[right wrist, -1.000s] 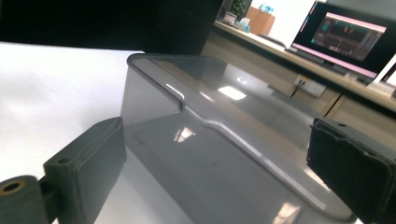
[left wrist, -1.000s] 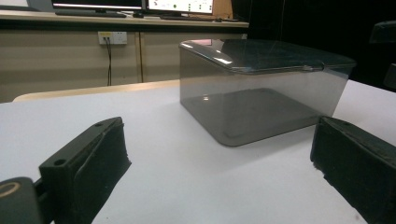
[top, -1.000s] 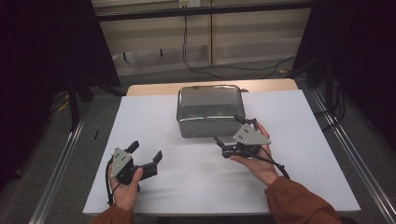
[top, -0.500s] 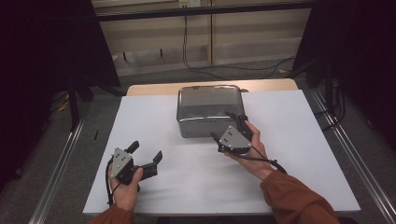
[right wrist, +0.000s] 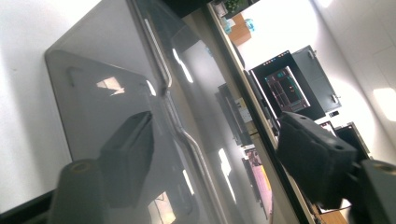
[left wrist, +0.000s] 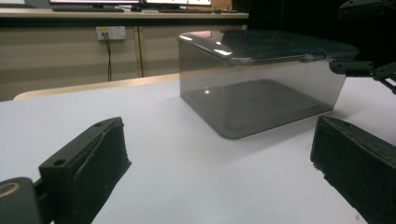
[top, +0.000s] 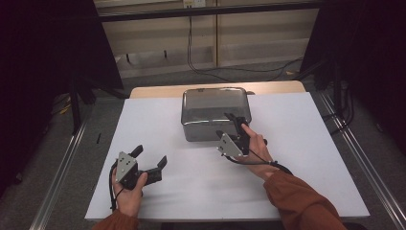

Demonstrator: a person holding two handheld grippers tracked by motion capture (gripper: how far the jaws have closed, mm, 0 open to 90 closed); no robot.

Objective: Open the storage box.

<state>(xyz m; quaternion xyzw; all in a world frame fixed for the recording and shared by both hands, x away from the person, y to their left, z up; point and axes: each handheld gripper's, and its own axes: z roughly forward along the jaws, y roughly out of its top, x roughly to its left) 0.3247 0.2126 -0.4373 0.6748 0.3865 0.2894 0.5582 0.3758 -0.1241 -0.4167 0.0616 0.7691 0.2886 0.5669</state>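
A smoky grey see-through box (top: 210,112) with a lid stands at the middle back of the white table (top: 306,143). My right gripper (top: 229,127) is tilted at the box's front right corner. Its jaws have just been closing; they straddle the lid's rim (right wrist: 173,116) with a gap on each side, so it is still open. The left gripper view shows the box (left wrist: 261,88) with one right jaw level with the lid's edge and the other above it. My left gripper (top: 149,157) rests open on the table at the front left, with nothing between its fingers (left wrist: 88,163).
The table's wooden back edge (top: 158,91) shows behind the white top. Metal rails (top: 62,167) run along both sides on the floor, and cables (top: 201,67) lie beyond the table. Bare white tabletop stretches between the two grippers.
My right gripper has moved left and forward to the box's front right corner and tilted, with its jaws now around the lid's rim. The left gripper has stayed put.
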